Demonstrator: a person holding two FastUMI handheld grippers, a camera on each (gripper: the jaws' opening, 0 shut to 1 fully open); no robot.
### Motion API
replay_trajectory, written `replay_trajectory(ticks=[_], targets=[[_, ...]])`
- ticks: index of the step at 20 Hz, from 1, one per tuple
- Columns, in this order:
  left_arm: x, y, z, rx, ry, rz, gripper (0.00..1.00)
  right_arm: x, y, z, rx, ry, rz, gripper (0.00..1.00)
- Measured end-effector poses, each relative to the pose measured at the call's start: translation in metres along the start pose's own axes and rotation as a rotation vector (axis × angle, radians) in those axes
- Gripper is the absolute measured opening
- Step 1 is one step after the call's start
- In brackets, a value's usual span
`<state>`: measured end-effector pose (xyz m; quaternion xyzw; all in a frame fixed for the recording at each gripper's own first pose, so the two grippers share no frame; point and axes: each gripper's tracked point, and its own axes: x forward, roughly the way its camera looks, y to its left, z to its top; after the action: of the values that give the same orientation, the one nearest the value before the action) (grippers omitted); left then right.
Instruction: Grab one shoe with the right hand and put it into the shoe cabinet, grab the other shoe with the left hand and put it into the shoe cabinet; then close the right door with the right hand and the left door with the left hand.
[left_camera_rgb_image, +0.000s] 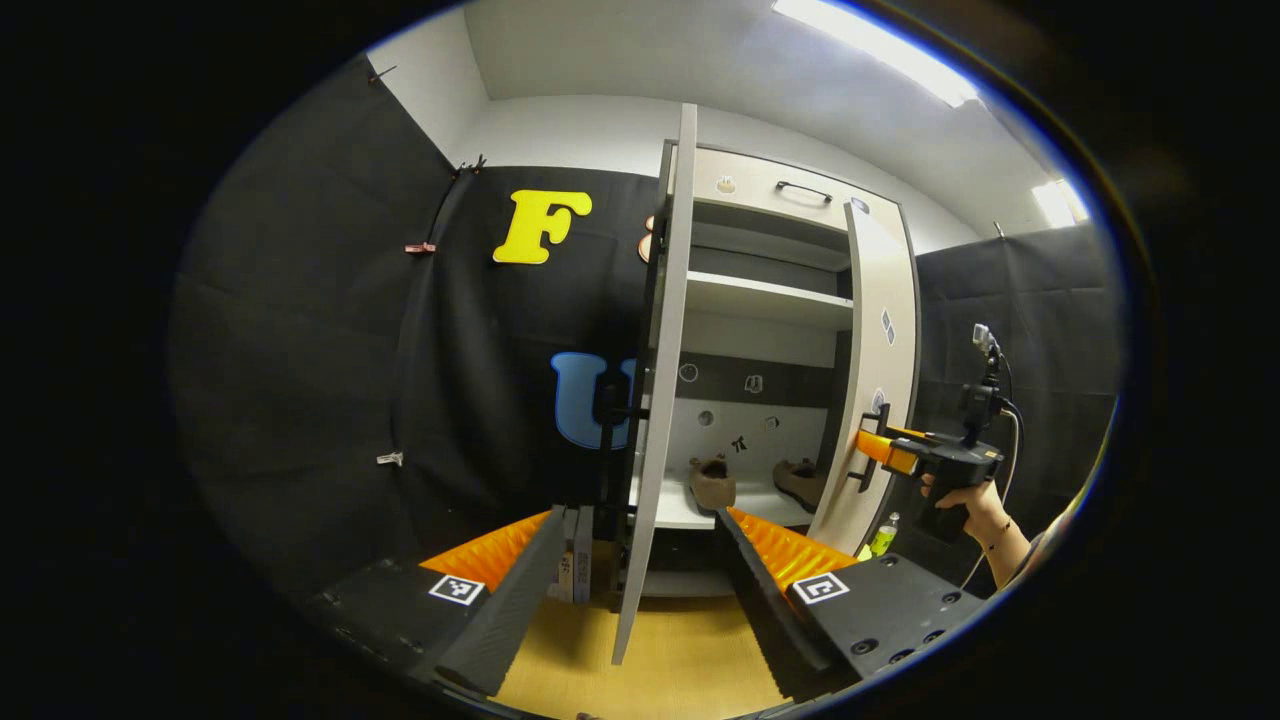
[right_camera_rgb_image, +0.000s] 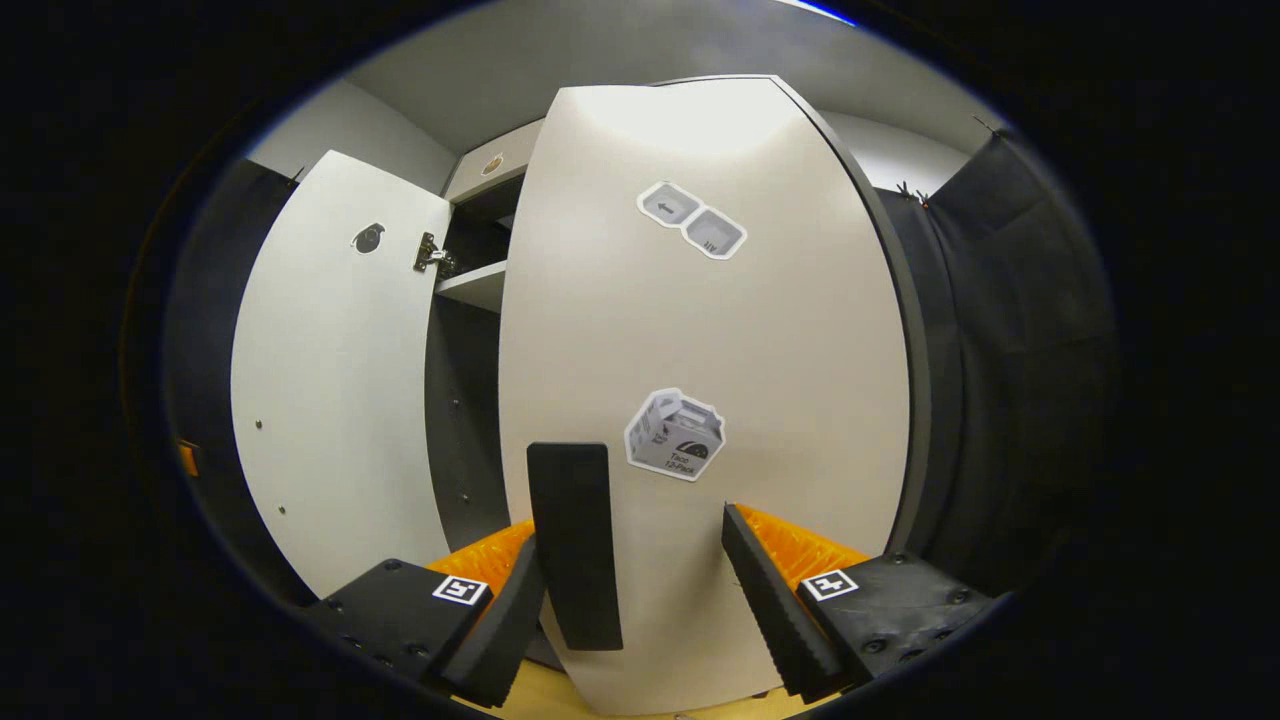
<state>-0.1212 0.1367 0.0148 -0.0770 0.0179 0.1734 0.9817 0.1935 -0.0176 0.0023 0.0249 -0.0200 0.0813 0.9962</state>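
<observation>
The shoe cabinet (left_camera_rgb_image: 765, 300) stands with both doors swung out. Two brown shoes sit side by side on its low shelf, one (left_camera_rgb_image: 712, 482) to the left and one (left_camera_rgb_image: 800, 480) to the right. My left gripper (left_camera_rgb_image: 640, 520) is open, and the thin edge of the left door (left_camera_rgb_image: 655, 400) runs up between its fingers. In the right gripper view my right gripper (right_camera_rgb_image: 635, 560) is open against the front of the right door (right_camera_rgb_image: 700, 330), with the door's black handle (right_camera_rgb_image: 575, 545) by its left finger. From the left gripper view, the right gripper (left_camera_rgb_image: 870, 445) touches that door (left_camera_rgb_image: 880, 380).
A hand (left_camera_rgb_image: 965, 500) holds the right gripper. A green bottle (left_camera_rgb_image: 883, 537) stands on the floor by the right door's foot. Wooden floor (left_camera_rgb_image: 680, 660) lies in front of the cabinet. The left door's inner face (right_camera_rgb_image: 330, 400) and a hinge (right_camera_rgb_image: 432, 257) show beyond the right door.
</observation>
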Motion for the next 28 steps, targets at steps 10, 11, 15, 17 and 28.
replay_trajectory(ticks=[10,11,15,17,28], targets=[[-0.002,0.023,-0.008,-0.017,0.025,0.036,0.95,0.036,0.0,-0.004,-0.063,-0.065,-0.175,0.99],[-0.005,0.03,-0.012,-0.023,0.031,0.043,0.95,0.038,0.0,-0.004,-0.066,-0.069,-0.19,0.99],[-0.004,0.05,-0.021,-0.045,0.05,0.058,0.95,0.049,-0.004,-0.005,-0.087,-0.076,-0.246,0.99],[-0.007,0.056,-0.021,-0.042,0.053,0.072,0.95,0.055,-0.007,-0.006,-0.102,-0.075,-0.27,0.99],[0.004,0.075,-0.024,-0.047,0.053,0.038,0.95,0.055,-0.007,-0.005,-0.116,-0.077,-0.292,0.99]])
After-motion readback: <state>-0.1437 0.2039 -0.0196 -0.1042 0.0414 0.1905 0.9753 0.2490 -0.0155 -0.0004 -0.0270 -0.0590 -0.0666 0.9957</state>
